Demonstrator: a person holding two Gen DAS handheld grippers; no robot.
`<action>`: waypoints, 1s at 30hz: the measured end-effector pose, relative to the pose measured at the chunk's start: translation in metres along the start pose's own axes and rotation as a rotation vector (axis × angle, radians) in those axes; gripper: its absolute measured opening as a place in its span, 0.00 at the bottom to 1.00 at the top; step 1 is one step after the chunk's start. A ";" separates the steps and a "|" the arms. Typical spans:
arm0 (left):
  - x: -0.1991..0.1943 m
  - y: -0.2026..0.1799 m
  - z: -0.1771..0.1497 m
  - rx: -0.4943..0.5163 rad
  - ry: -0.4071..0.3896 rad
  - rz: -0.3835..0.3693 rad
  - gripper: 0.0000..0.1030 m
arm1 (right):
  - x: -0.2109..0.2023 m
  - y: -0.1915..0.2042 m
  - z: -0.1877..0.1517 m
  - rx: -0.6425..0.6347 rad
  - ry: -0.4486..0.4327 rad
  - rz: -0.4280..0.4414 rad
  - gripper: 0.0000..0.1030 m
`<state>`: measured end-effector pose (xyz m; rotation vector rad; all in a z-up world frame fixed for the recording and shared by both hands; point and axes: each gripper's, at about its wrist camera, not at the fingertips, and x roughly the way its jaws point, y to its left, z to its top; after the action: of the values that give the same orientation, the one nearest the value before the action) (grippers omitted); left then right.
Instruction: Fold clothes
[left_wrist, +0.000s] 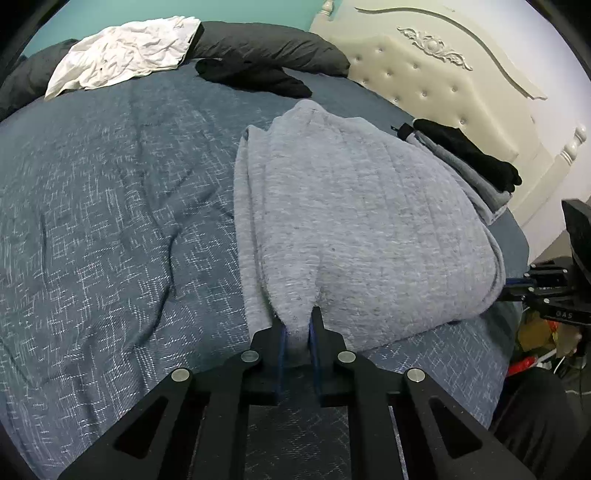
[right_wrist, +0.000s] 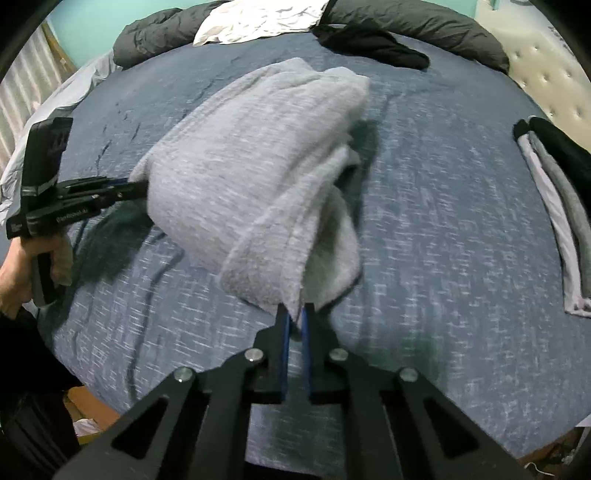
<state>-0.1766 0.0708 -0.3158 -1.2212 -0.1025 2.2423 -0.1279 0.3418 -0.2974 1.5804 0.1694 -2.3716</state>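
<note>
A light grey knit garment (left_wrist: 362, 221) lies partly folded on the blue bed cover (left_wrist: 110, 221). My left gripper (left_wrist: 296, 319) is shut on its near edge, pinching a fold of cloth. My right gripper (right_wrist: 294, 314) is shut on another corner of the same garment (right_wrist: 251, 166), which hangs lifted and blurred in the right wrist view. The left gripper (right_wrist: 142, 188) shows there at the garment's left side, held in a hand. The right gripper (left_wrist: 517, 284) shows at the far right of the left wrist view.
A stack of folded black and grey clothes (left_wrist: 472, 158) lies near the cream headboard (left_wrist: 443, 74); it also shows in the right wrist view (right_wrist: 557, 199). A white garment (left_wrist: 122, 55), a black garment (left_wrist: 255, 75) and a dark duvet (left_wrist: 273, 44) lie at the far side.
</note>
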 end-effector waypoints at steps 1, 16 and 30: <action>-0.001 0.001 0.000 -0.002 -0.001 0.000 0.11 | -0.001 -0.002 -0.002 0.003 -0.002 -0.003 0.04; -0.005 0.003 0.005 -0.037 -0.031 -0.012 0.11 | 0.006 0.024 -0.010 -0.086 -0.015 0.032 0.25; -0.006 0.003 0.006 -0.036 -0.045 0.013 0.11 | 0.024 0.017 -0.002 -0.097 -0.041 -0.120 0.04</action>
<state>-0.1797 0.0664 -0.3089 -1.1939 -0.1532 2.2887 -0.1292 0.3225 -0.3191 1.5151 0.3753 -2.4432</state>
